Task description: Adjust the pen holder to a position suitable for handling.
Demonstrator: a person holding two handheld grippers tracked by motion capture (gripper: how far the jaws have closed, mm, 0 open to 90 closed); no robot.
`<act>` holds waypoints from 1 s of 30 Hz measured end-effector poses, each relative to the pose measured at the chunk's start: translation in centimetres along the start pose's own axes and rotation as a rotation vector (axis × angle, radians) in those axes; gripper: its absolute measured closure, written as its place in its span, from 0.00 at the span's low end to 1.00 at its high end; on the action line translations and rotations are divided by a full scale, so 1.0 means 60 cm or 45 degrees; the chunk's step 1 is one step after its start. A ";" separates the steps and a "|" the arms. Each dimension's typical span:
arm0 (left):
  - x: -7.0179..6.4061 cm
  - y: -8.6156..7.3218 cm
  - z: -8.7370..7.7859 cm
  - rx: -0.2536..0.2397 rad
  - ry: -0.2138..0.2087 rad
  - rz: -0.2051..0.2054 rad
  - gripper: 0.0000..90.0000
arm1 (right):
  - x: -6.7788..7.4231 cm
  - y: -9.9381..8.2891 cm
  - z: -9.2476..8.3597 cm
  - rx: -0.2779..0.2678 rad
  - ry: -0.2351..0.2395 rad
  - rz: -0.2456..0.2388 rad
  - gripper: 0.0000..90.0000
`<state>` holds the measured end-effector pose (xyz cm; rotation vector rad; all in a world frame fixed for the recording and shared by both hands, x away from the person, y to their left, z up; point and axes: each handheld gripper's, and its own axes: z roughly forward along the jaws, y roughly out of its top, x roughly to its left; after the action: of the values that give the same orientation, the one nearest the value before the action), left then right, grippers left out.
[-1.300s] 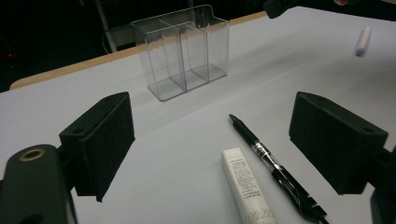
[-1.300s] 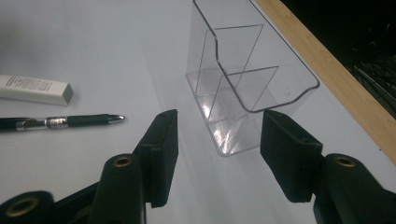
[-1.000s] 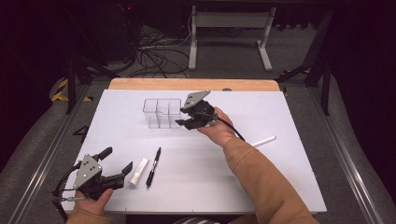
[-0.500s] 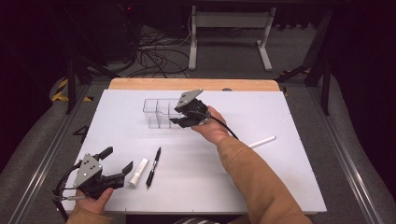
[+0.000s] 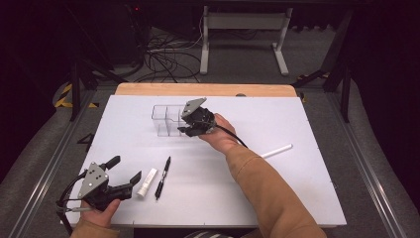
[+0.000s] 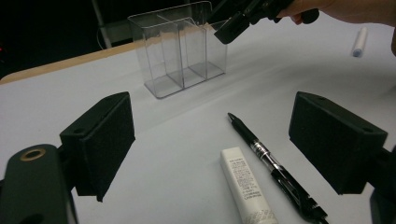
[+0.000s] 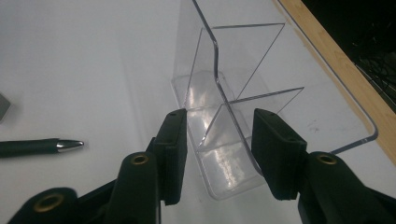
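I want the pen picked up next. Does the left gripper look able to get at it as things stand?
Probably yes. The left gripper is open and faces the pen, which lies flat on the table. The white tube lies close beside the pen, so the tongs might catch it too.

Plenty of bare white table [image 5: 297, 188] to move around on, especially the whole right side, where just a white stick [image 5: 276, 150] lies well off from everything. Near the left gripper [image 5: 126, 171], a white tube [image 5: 147, 182] and a black pen [image 5: 163, 177] lie side by side right ahead of its wide-apart jaws. At the back, the clear divided organizer [image 5: 167, 120] stands upright, and the right gripper [image 5: 184, 130] crowds its right end, one wall sitting between its parted jaws.
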<state>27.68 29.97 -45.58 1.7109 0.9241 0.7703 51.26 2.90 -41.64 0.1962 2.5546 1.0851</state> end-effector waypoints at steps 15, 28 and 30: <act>0.000 0.000 0.000 -0.002 -0.005 -0.002 0.17 | 0.006 0.007 0.006 0.064 0.001 -0.001 0.86; -0.001 0.000 0.000 -0.006 -0.007 0.004 0.18 | -0.003 0.004 -0.032 0.090 0.081 0.006 0.99; -0.002 0.001 0.001 -0.003 -0.011 0.006 0.18 | -0.004 0.002 -0.048 0.099 0.096 0.008 0.99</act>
<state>27.68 29.85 -45.54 1.7140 0.9134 0.7656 50.40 1.02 -39.63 0.1868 2.6673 1.0147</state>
